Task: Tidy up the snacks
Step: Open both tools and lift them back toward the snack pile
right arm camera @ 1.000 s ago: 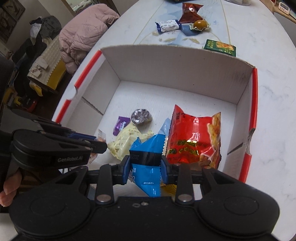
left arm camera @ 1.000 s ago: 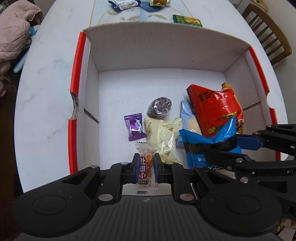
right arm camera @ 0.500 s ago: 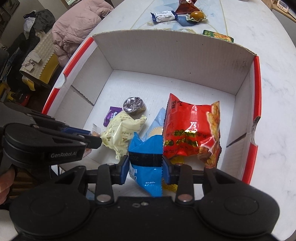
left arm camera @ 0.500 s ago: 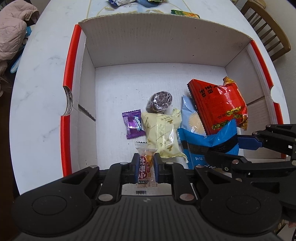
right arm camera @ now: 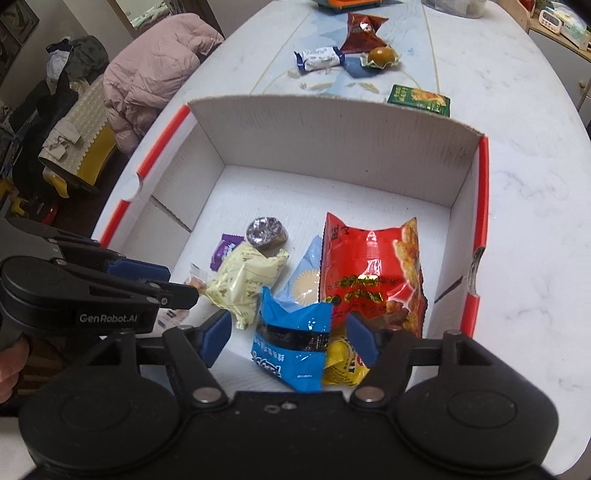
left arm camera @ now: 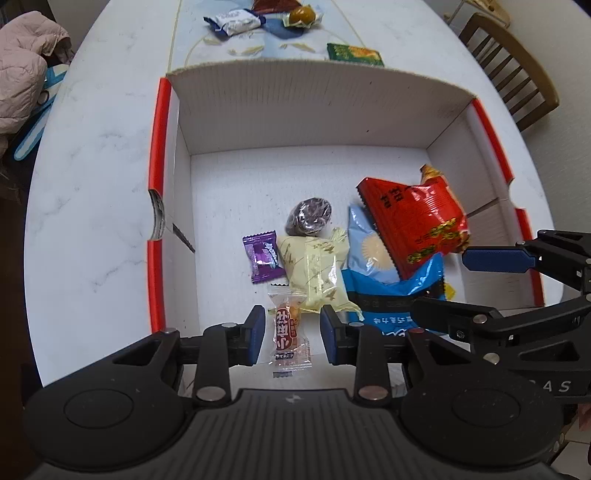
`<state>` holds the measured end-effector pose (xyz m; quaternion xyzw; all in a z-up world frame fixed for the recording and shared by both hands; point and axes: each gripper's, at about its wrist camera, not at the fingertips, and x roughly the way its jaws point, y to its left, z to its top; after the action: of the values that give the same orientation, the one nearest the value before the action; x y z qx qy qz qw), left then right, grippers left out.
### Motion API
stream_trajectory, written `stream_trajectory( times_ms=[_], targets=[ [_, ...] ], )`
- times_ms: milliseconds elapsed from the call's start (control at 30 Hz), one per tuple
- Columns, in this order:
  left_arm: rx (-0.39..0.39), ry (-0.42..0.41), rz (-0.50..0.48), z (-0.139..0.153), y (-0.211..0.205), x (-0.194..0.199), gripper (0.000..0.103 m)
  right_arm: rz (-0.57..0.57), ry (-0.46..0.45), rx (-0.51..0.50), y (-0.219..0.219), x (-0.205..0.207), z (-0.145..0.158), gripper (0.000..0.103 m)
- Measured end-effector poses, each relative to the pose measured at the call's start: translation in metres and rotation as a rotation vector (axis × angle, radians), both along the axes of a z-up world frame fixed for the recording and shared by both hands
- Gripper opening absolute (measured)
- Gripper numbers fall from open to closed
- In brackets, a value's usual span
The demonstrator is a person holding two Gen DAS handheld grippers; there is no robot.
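A white cardboard box with red rims (left arm camera: 162,155) (right arm camera: 480,206) stands on the table. My left gripper (left arm camera: 292,334) is open, with a clear-wrapped red candy (left arm camera: 290,334) lying loose between its jaws on the box floor. My right gripper (right arm camera: 288,338) is open, with a blue snack bag (right arm camera: 291,343) lying loose between its jaws. Further in lie a red chip bag (left arm camera: 413,218) (right arm camera: 369,273), a pale yellow packet (left arm camera: 317,273) (right arm camera: 243,277), a purple candy (left arm camera: 260,254), a dark foil-wrapped round snack (left arm camera: 310,216) (right arm camera: 266,230) and a light blue packet (left arm camera: 369,251).
Beyond the box on the table lie a green packet (left arm camera: 354,54) (right arm camera: 419,99), a white-blue bar (left arm camera: 232,23) (right arm camera: 319,59), a golden round snack (right arm camera: 380,56) and a dark red bag (right arm camera: 364,31). A yellow packet (right arm camera: 341,362) lies under the blue bag. A wooden chair (left arm camera: 513,77) stands right.
Both grippers opened. The red candy and the blue bag left their jaws and now lie in the box. Both grippers pulled back a little from the box.
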<state>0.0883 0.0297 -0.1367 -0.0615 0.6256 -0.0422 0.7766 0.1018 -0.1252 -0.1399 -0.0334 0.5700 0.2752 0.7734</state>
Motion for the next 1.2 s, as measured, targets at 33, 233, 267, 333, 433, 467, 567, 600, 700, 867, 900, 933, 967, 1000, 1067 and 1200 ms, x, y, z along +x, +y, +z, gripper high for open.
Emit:
stream_trajectory(
  times_ms=[33, 233, 267, 333, 433, 467, 567, 600, 700, 867, 900, 933, 967, 1000, 1067, 1200],
  targets=[
    [-0.005, -0.005, 0.000, 0.003, 0.002, -0.001, 0.035, 0.001, -0.005, 0.005, 0.000, -0.001, 0.003, 0.071],
    [-0.016, -0.066, 0.005, 0.027, 0.010, -0.007, 0.052, 0.003, -0.046, 0.041, 0.002, -0.005, 0.028, 0.078],
    [-0.017, -0.079, 0.005, 0.032, 0.012, -0.008, 0.052, 0.003, -0.053, 0.048, 0.002, -0.005, 0.033, 0.079],
    [-0.018, -0.104, 0.007, 0.044, 0.016, -0.008, 0.052, -0.002, -0.071, 0.063, 0.002, -0.006, 0.043, 0.082],
    [-0.018, -0.147, 0.017, 0.061, 0.025, -0.008, 0.054, -0.011, -0.108, 0.091, 0.000, -0.005, 0.058, 0.088],
    [-0.016, -0.165, 0.018, 0.067, 0.028, -0.008, 0.056, -0.013, -0.120, 0.100, 0.000, -0.005, 0.063, 0.089],
    [-0.004, -0.224, 0.015, 0.088, 0.035, -0.009, 0.062, -0.024, -0.156, 0.116, -0.001, -0.003, 0.079, 0.092],
    [-0.002, -0.241, 0.014, 0.095, 0.037, -0.009, 0.063, -0.024, -0.166, 0.121, 0.000, -0.001, 0.084, 0.092],
    [0.006, -0.286, 0.010, 0.115, 0.044, -0.008, 0.064, -0.025, -0.196, 0.133, 0.002, 0.003, 0.099, 0.094],
    [0.028, -0.363, 0.026, 0.146, 0.056, -0.001, 0.073, -0.039, -0.254, 0.155, 0.004, 0.014, 0.125, 0.099],
    [0.032, -0.374, 0.037, 0.151, 0.059, 0.001, 0.073, -0.043, -0.267, 0.160, 0.005, 0.016, 0.130, 0.100],
    [0.035, -0.384, 0.046, 0.156, 0.062, 0.004, 0.073, -0.047, -0.279, 0.166, 0.006, 0.019, 0.135, 0.101],
    [0.036, -0.392, 0.052, 0.162, 0.065, 0.008, 0.073, -0.050, -0.291, 0.170, 0.007, 0.022, 0.140, 0.101],
    [0.038, -0.398, 0.056, 0.167, 0.068, 0.012, 0.073, -0.052, -0.303, 0.172, 0.009, 0.025, 0.145, 0.102],
    [0.051, -0.414, 0.065, 0.176, 0.072, 0.022, 0.073, -0.051, -0.325, 0.175, 0.010, 0.033, 0.153, 0.102],
    [0.082, -0.435, 0.087, 0.193, 0.080, 0.047, 0.073, -0.055, -0.356, 0.167, 0.014, 0.058, 0.168, 0.102]
  ],
)
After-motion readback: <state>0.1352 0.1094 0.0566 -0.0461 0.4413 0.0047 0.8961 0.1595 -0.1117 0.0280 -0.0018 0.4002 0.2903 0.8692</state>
